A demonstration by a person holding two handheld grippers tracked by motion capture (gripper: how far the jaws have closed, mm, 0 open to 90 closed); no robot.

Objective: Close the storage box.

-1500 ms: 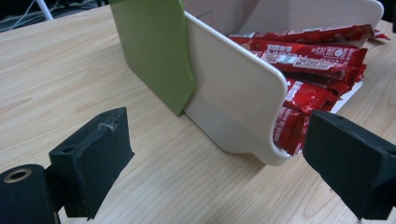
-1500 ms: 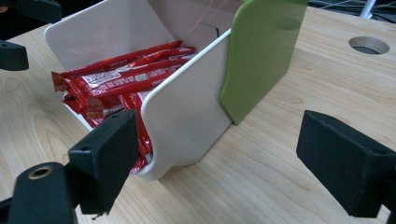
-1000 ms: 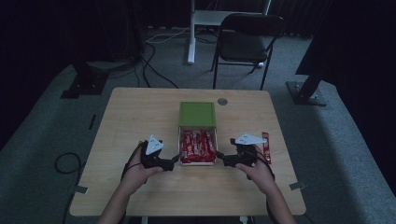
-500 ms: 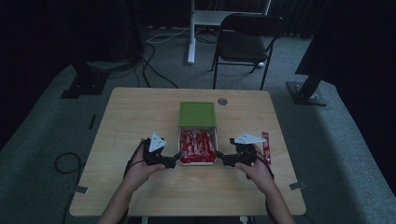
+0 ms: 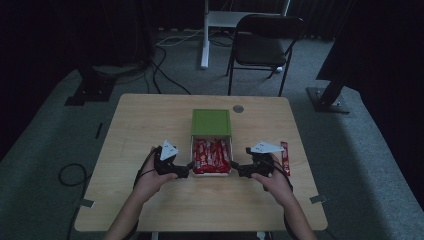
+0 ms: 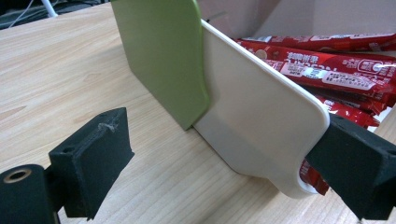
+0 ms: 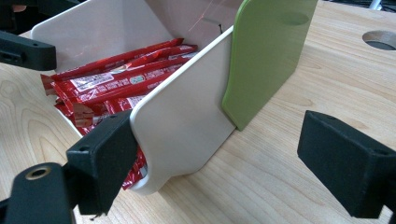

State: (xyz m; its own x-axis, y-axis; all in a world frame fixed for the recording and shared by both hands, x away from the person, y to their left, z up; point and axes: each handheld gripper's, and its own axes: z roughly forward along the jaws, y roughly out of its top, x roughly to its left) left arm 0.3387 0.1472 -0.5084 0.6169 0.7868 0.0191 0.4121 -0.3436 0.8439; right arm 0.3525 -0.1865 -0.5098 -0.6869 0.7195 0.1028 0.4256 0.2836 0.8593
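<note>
1. Progress, as judged: the white drawer (image 5: 212,156) stands pulled about halfway out of its green sleeve (image 5: 211,122), already loaded with red snack bars (image 5: 211,152). One stray red bar (image 5: 285,157) lies on the desk (image 5: 150,120) just outside the right claw (image 5: 240,170), away from the drawer. Likely left: get that bar in, then slide the drawer shut. Which step is in hand cannot be told.
2. Left claw (image 5: 187,169): open wide, holding nothing. In the left gripper view one jaw sits at the drawer's near corner (image 6: 299,154), right against it or nearly so; the other stands well clear over bare desk.
3. Right claw: also spread wide, empty. In the right gripper view one jaw is against the drawer's opposite near corner (image 7: 154,154); the other is well apart.
4. Drawer position: between the two claws, its front end level with them, sleeve beyond.
5. Look of it: thin white walls with rounded corners, smooth matte green cover, bars in glossy red wrappers lying lengthwise, piled loosely.
</note>
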